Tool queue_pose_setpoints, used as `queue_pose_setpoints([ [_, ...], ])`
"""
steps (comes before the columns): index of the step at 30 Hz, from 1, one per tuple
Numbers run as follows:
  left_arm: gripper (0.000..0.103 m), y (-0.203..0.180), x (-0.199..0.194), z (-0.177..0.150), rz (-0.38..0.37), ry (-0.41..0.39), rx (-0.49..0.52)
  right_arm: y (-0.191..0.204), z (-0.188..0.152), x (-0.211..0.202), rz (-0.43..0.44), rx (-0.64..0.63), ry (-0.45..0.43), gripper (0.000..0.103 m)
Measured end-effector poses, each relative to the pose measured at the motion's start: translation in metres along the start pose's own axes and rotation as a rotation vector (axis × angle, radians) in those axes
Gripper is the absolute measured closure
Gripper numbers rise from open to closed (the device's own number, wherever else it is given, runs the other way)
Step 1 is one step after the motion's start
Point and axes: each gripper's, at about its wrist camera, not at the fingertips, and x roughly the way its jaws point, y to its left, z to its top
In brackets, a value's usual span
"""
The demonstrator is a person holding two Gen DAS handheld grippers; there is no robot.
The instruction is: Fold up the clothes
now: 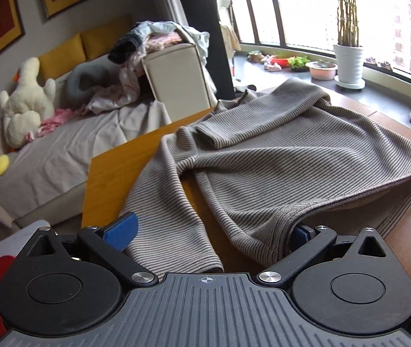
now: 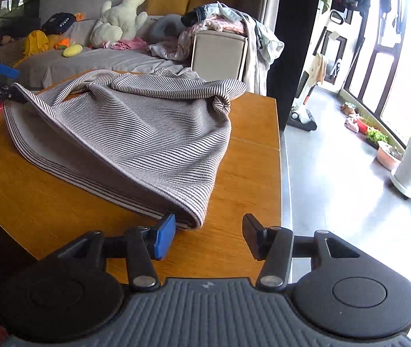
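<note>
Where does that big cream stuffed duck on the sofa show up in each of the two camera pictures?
Left wrist view: the stuffed duck sits at the left edge, halfway up, on the grey sofa cover.
Right wrist view: the stuffed duck lies near the top, left of centre, against the yellow cushions.
Shared landmark: the striped garment spread on the wooden table.

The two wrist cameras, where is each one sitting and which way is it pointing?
Left wrist: rides the left tongs at the table's edge, facing the window; its spread fingers show, cloth draped over one.
Right wrist: rides the right tongs, low over the table, facing the sofa; its open fingers show, with the left tongs far left.
Shared: the striped top, the wooden table, the sofa, the white plant pot.
</note>
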Motion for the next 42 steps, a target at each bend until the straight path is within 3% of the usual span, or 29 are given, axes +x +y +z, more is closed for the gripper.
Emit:
queue_pose_setpoints([
  [2,0.000,-0.001,-0.001,0.000,-0.005,-0.001,0.007,0.008,0.002,0.008,-0.019,-0.027,-0.010,0.053],
  [3,0.000,-0.002,-0.001,0.000,-0.008,0.000,0.011,0.011,0.005,0.012,-0.041,-0.038,-0.013,0.059],
  [4,0.000,-0.003,0.000,0.000,-0.011,0.000,0.015,0.012,0.009,0.013,-0.044,-0.021,-0.021,0.089],
  [5,0.000,-0.003,0.000,-0.001,-0.009,0.005,0.016,0.011,0.014,0.011,-0.042,0.000,-0.033,0.099],
  [8,0.000,0.000,0.000,-0.005,-0.001,0.023,0.017,-0.002,0.029,-0.019,0.039,0.083,-0.101,0.099],
  [10,0.000,0.008,-0.001,-0.011,0.005,0.043,0.008,-0.009,0.027,-0.032,0.036,0.098,-0.100,0.099],
  [14,0.000,0.027,-0.005,-0.020,-0.086,0.085,-0.044,-0.017,-0.004,-0.025,-0.027,0.074,0.049,0.099],
  [16,0.000,0.033,-0.010,-0.019,-0.151,0.085,-0.061,-0.028,-0.016,-0.025,-0.048,0.123,0.089,0.093],
  [18,0.000,0.036,-0.015,-0.013,-0.209,0.066,-0.075,-0.038,-0.011,-0.030,-0.066,0.176,0.055,0.074],
  [20,0.000,0.038,-0.016,-0.003,-0.252,0.028,-0.093,-0.044,0.003,-0.033,-0.068,0.208,-0.007,0.040],
  [22,0.000,0.039,-0.012,0.010,-0.296,-0.001,-0.125,-0.044,0.023,-0.029,-0.050,0.209,-0.065,0.034],
  [25,0.000,0.039,0.003,0.029,-0.371,-0.033,-0.181,-0.033,0.056,-0.006,0.017,0.186,-0.116,0.029],
  [28,0.003,0.031,0.036,0.041,-0.398,-0.014,-0.222,-0.018,0.085,0.032,0.126,0.220,-0.150,0.028],
  [31,0.029,0.018,0.077,0.049,-0.449,0.031,-0.259,0.000,0.107,0.083,0.202,0.256,-0.151,0.028],
  [32,0.030,0.014,0.092,0.051,-0.460,0.048,-0.267,0.006,0.113,0.101,0.212,0.267,-0.143,0.028],
  [36,0.033,0.012,0.140,0.042,-0.413,0.166,-0.313,0.015,0.117,0.150,0.193,0.313,-0.069,0.028],
  [42,0.032,0.026,0.110,0.019,-0.363,0.167,-0.217,0.007,0.103,0.160,0.197,0.356,-0.018,0.019],
])
